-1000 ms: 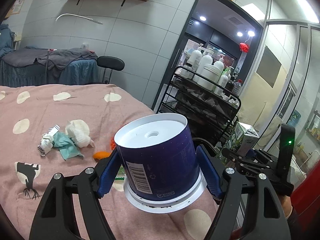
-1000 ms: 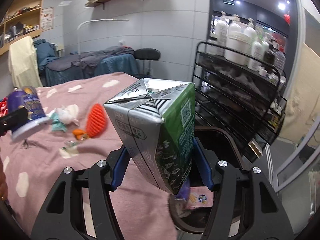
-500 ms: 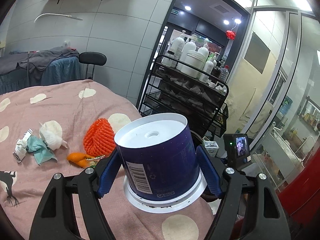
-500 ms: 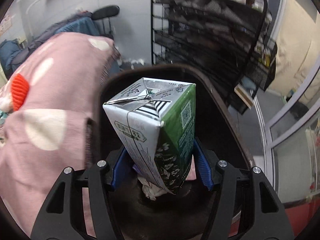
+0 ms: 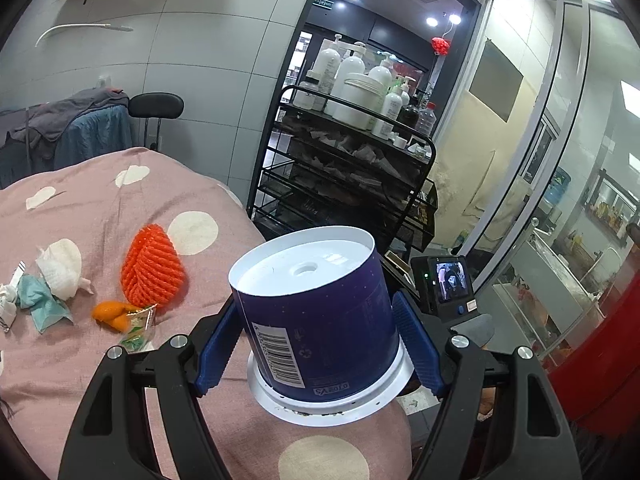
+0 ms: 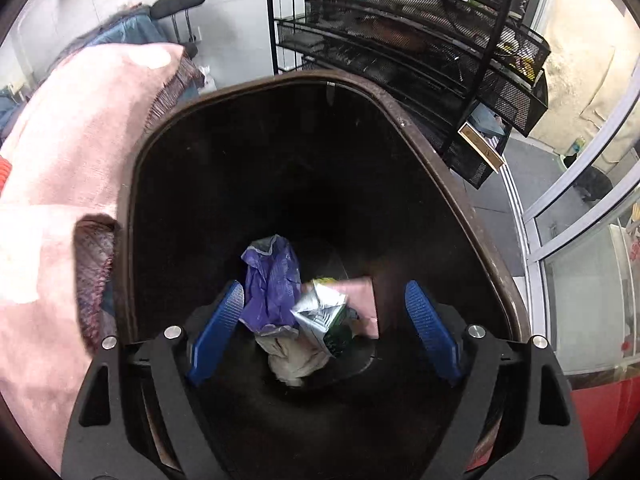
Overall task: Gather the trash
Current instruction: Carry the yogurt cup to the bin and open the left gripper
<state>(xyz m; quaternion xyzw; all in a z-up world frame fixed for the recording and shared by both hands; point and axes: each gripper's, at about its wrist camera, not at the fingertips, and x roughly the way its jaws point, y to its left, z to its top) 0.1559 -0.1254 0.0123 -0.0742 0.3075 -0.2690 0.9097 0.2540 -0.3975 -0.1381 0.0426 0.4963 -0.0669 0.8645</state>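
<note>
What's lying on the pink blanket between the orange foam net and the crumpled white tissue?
Nothing: in the left wrist view, bare pink blanket separates the orange foam net from the crumpled white tissue.

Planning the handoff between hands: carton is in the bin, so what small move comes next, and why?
Probably lift the right gripper clear of the bin: its jaws are opening, empty, the carton lies inside, and the left gripper holds a cup.

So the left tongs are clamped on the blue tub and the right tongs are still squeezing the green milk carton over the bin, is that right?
Not quite. The left tongs do clamp the blue tub, but the right tongs hold nothing: their jaws are opening, and the green milk carton lies down in the bin among the other trash. The right wrist view shows it.
</note>
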